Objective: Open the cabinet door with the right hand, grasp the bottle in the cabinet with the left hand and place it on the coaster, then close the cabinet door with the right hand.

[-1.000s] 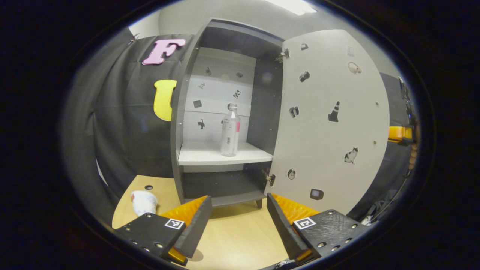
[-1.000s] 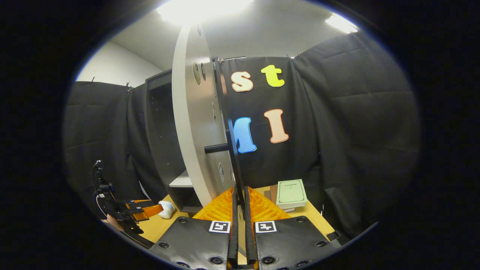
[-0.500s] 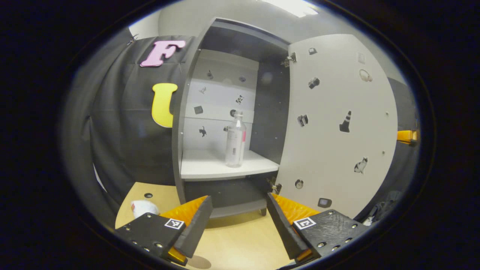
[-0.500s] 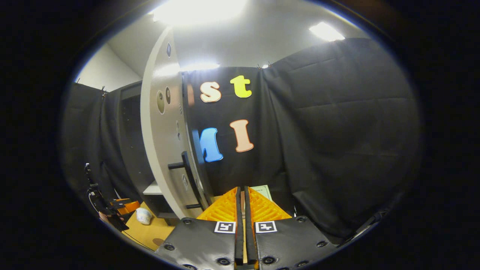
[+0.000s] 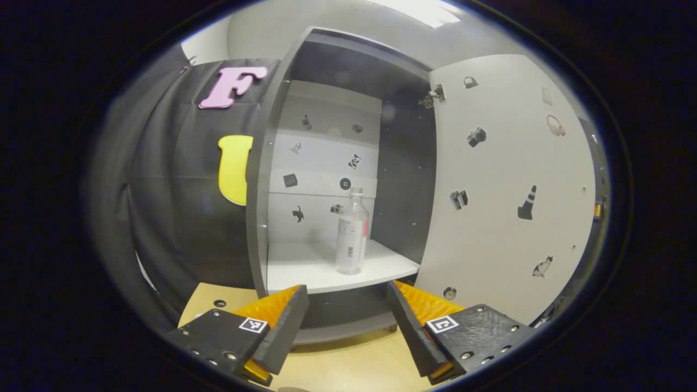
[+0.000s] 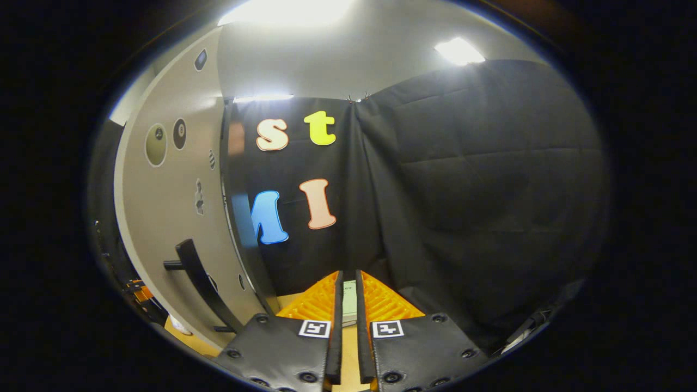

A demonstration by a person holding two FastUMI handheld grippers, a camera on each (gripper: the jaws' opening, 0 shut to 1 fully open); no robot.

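A clear plastic bottle [image 5: 351, 231] with a white cap stands upright on the white shelf [image 5: 305, 269] inside the dark grey cabinet [image 5: 256, 190]. The white door [image 5: 501, 163] is swung wide open to the right. My left gripper [image 5: 347, 291] is open, held in front of the shelf's edge and short of the bottle, with nothing between its fingers. In the right gripper view the door's outer face [image 6: 163, 207] and its black handle [image 6: 199, 283] lie to the left. My right gripper [image 6: 347, 275] is shut, apart from the door and pointing at the black cloth.
The wooden table [image 5: 354, 365] runs under the cabinet, with a small dark round spot [image 5: 219, 303] at its left. A pale green book [image 6: 349, 299] shows through the slit between the right fingers. Black cloth closes in the booth on all sides.
The door has swung wider open. My right gripper has come off the door's edge and drawn away to its right. My left gripper has risen and moved closer to the shelf.
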